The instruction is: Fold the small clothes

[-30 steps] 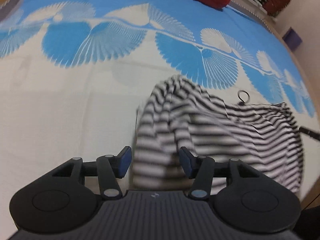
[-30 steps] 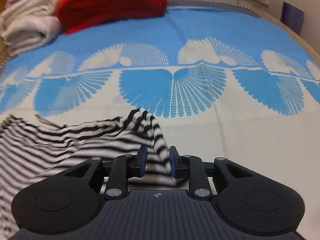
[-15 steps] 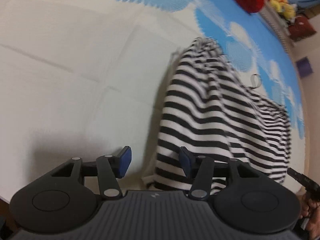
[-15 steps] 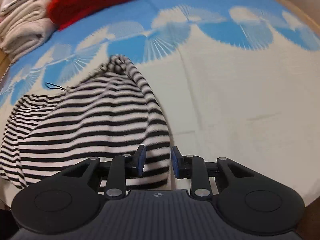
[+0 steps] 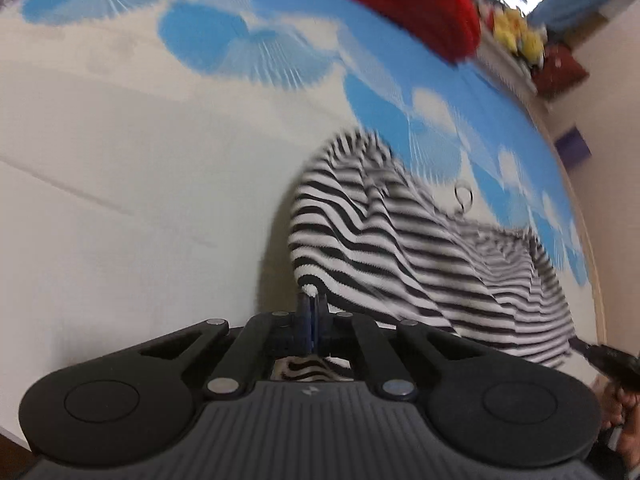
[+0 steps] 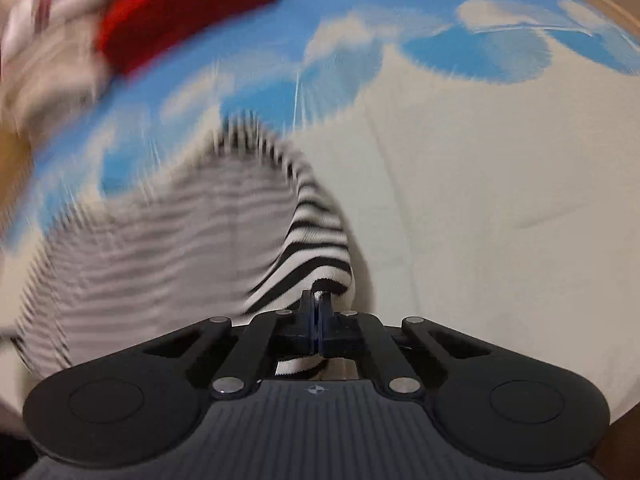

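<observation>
A black-and-white striped garment [image 5: 400, 248] lies on the bed, stretched between both grippers. My left gripper [image 5: 309, 304] is shut on the garment's near left corner; striped cloth shows behind the closed fingers. My right gripper [image 6: 320, 300] is shut on the garment's [image 6: 312, 248] near right corner, with cloth pinched between the pads. The garment's far part is blurred in the right wrist view. A thin dark drawstring loop [image 5: 464, 196] lies on the sheet at the garment's far edge.
The bed sheet [image 5: 120, 200] is cream with a blue fan pattern further away. A red blanket [image 5: 400, 4] lies at the far end, with pale folded towels [image 6: 36, 60] beside it. Plush toys [image 5: 516, 32] sit past the bed's far right edge [image 5: 596, 280].
Both grippers were open over the garment's near edge; now both have shut on its near corners. Both views tilted and blurred with motion, and the cloth is pulled taut toward the fingers.
</observation>
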`<state>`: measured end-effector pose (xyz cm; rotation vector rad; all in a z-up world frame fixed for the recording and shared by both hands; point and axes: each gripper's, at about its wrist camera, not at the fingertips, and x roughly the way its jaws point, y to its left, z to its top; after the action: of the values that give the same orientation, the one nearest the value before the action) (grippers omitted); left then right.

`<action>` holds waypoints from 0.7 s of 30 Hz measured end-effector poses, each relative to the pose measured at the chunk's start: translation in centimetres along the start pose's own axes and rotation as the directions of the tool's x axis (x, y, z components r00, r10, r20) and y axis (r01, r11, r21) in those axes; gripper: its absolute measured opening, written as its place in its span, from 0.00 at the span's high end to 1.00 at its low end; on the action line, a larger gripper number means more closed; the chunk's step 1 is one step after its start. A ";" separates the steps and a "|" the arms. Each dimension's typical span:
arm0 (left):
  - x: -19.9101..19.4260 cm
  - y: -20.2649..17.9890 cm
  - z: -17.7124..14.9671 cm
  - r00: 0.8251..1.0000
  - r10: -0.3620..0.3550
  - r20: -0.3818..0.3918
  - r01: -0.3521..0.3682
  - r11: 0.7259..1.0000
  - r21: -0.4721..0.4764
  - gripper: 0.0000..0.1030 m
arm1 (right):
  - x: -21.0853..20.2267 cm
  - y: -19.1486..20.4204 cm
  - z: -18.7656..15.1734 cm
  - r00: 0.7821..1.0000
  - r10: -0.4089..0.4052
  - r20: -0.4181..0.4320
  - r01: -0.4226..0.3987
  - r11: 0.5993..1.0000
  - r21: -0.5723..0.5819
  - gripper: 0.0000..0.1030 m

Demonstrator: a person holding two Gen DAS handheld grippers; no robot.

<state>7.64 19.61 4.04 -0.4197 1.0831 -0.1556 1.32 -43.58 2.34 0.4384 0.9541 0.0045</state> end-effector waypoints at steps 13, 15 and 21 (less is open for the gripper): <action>1.9 -4.8 -1.9 0.956 0.290 0.032 -0.287 0.915 0.282 0.99 | 3.7 0.5 -1.4 0.958 -0.215 -0.188 0.189 0.971 -0.147 0.99; 0.8 -6.1 -1.8 0.976 0.201 0.087 -0.217 0.935 0.281 0.96 | 2.6 0.9 -0.8 0.969 -0.228 -0.099 0.213 0.967 -0.143 0.97; 4.1 -9.6 -2.8 0.989 -0.034 -0.144 0.082 0.935 0.345 0.49 | 0.8 3.6 -0.4 0.998 -0.052 0.022 0.055 0.979 -0.196 0.95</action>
<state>7.85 8.85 3.48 -0.1196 1.1503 -0.4288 2.13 -40.00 2.75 0.2295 0.9383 0.0460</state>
